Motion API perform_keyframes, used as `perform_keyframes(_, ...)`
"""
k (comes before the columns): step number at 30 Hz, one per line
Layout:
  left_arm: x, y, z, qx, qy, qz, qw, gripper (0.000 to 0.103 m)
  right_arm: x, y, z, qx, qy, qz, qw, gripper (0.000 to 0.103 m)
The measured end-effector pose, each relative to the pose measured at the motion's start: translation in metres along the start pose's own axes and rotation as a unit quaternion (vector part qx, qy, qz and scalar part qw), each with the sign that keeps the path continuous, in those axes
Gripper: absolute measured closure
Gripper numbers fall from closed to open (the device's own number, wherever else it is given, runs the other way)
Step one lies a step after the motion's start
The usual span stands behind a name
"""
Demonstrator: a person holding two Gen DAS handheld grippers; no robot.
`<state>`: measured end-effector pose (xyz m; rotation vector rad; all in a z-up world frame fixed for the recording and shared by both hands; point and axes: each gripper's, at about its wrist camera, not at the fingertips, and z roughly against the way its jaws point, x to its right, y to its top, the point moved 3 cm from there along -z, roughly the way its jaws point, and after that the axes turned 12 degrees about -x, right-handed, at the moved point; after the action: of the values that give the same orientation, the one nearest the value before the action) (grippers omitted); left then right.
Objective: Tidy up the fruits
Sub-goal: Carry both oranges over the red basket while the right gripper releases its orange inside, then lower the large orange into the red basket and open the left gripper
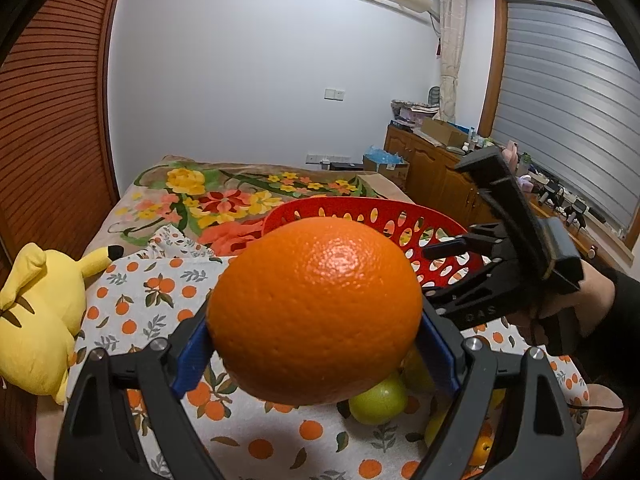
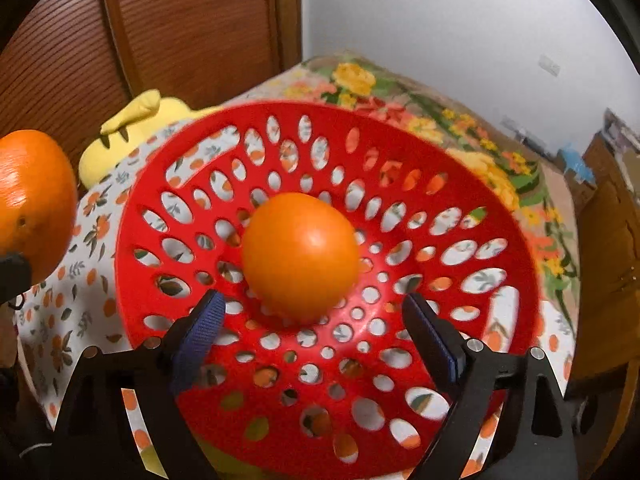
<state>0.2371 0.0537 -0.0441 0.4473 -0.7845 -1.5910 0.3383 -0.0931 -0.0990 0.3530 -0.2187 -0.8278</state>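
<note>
Left wrist view: my left gripper [image 1: 316,344] is clamping a large orange [image 1: 316,312] between its blue pads, holding it above the printed cloth [image 1: 132,300], with green fruits [image 1: 378,400] lying below and the red basket [image 1: 360,210] behind. Right wrist view: my right gripper [image 2: 312,320] is hanging with fingers apart over the basket [image 2: 420,160], where a smaller orange [image 2: 300,254] is sitting free of both pads.

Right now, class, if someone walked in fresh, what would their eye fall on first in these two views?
First, the big orange filling the left wrist view, clamped between the left gripper's blue fingers. Next, the red perforated basket on the orange-print cloth, one smooth orange fruit lying inside, with the right gripper open just in front of it. A yellow plush toy sits at the left.
</note>
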Motion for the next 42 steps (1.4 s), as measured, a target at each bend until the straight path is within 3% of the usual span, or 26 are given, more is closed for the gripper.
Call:
perform_keyframes(13,0.032,0.024,-0.021,-0.010,-0.010,-0.031,0.9994,0.015,0.042,-0.057,0.067,0.111,-0.040,-0.079,0.990,0.011)
perform_keyframes(23,0.063,0.029,-0.060,-0.050,-0.013,-0.060,0.9969,0.015,0.067,-0.088,0.077,0.123,-0.041,-0.117,0.985,0.011)
perform_keyframes(31,0.073,0.023,-0.079,-0.083,-0.006,-0.066,0.9943,0.015,0.070,-0.095,0.075,0.127,-0.034,-0.121,0.984,0.011)
perform_keyframes(42,0.074,0.020,-0.089,-0.101,-0.003,-0.062,0.9929,0.015,0.070,-0.097,0.071,0.123,-0.033,-0.122,0.984,0.011)
